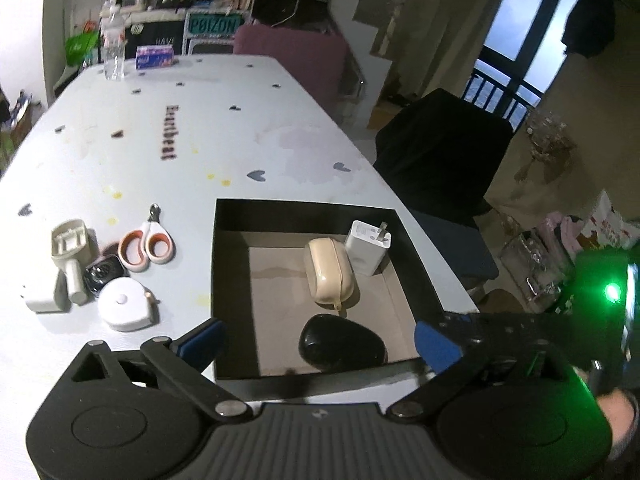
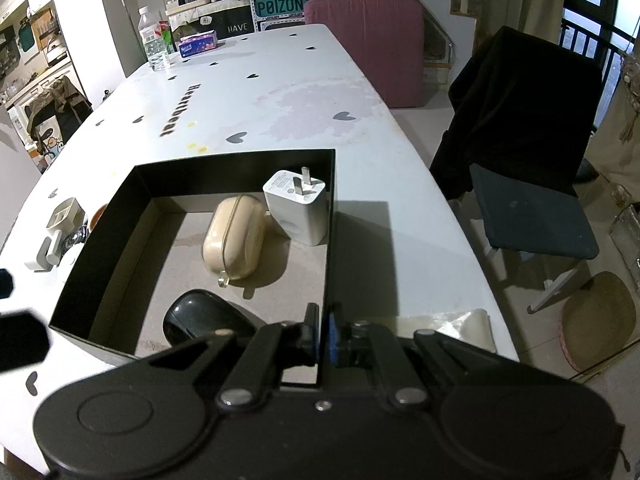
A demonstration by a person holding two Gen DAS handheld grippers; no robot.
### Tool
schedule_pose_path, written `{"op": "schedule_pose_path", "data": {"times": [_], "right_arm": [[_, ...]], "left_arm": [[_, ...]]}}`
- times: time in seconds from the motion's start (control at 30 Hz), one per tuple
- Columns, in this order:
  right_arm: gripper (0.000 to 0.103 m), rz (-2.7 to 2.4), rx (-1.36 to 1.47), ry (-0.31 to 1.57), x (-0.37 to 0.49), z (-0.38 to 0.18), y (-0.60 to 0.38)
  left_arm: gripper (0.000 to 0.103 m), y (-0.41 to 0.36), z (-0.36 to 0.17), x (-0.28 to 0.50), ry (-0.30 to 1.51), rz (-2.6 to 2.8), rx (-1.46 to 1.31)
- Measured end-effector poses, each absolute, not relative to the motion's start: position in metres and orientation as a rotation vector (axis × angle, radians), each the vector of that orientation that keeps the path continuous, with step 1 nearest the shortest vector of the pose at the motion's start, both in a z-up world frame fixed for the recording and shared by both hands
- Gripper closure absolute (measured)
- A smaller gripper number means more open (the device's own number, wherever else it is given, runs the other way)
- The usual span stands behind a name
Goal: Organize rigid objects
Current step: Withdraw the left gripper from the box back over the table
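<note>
A black open box (image 1: 230,226) (image 2: 120,200) sits on the white table near its front right corner. Inside lie a black mouse (image 1: 340,344) (image 2: 208,316), a beige earbud case (image 1: 330,276) (image 2: 236,236) and a white charger plug (image 1: 368,246) (image 2: 300,208). My left gripper (image 1: 318,344) is open and empty, just above the mouse at the box's near wall. My right gripper (image 2: 324,332) is shut on the box's right wall near its front corner. Left of the box lie scissors (image 1: 148,246), a white tape measure (image 1: 126,308), a small black object (image 1: 102,274) and a beige adapter (image 1: 70,252).
A water bottle (image 2: 154,40) and a tissue pack (image 2: 198,46) stand at the table's far end. A pink cushioned chair (image 2: 368,40) is behind the table; a dark chair (image 2: 528,160) stands to the right. A white plastic bag (image 2: 452,324) lies by the front right edge.
</note>
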State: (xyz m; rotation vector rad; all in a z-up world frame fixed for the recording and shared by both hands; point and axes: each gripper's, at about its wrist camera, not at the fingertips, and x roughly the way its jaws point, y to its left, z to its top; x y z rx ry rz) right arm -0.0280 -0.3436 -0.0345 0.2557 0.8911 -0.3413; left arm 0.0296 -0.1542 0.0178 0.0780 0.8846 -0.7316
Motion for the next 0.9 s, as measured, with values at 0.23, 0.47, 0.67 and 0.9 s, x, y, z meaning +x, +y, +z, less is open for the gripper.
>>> {"op": "schedule_pose_path", "data": {"times": [0.23, 0.47, 0.67, 0.9], "right_arm": [[0.098, -0.342, 0.252, 0.892, -0.028, -0.035, -0.344], [0.098, -0.342, 0.250, 0.893, -0.028, -0.035, -0.344], [0.098, -0.343, 0.240, 0.897, -0.028, -0.035, -0.343], [0.098, -0.345, 0.236, 0.899, -0.027, -0.035, -0.343]], "left_arm": [[0.000, -0.143, 0.023, 0.005, 0.806, -0.746, 0.181], [0.000, -0.128, 0.021, -0.005, 0.773, -0.729, 0.217], [0.000, -0.115, 0.018, -0.007, 0.761, -0.707, 0.223], [0.000, -0.100, 0.015, -0.002, 0.749, -0.682, 0.216]]}}
